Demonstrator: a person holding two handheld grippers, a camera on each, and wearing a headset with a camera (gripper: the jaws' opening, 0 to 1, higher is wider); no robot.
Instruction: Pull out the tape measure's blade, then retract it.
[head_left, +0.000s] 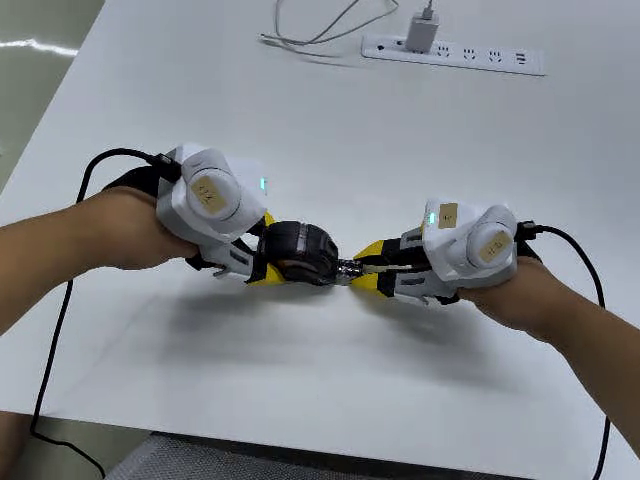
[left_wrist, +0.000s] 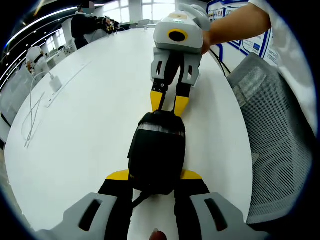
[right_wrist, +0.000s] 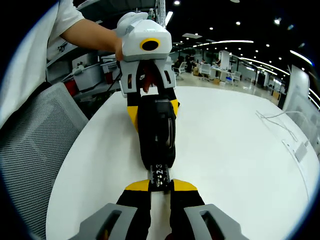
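Here the left gripper clamps the tape measure, whose blade the right gripper pinches.

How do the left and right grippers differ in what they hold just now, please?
The left gripper is shut on the tape's black case; the right gripper is shut on the blade tip. The left gripper's fingers sit wide apart around the case; the right gripper's are nearly together. Both face each other above the white table.

Black numerals 2 and 3 on tape blade between right gripper jaws, tan stickers unreadable, wall posters too blurred
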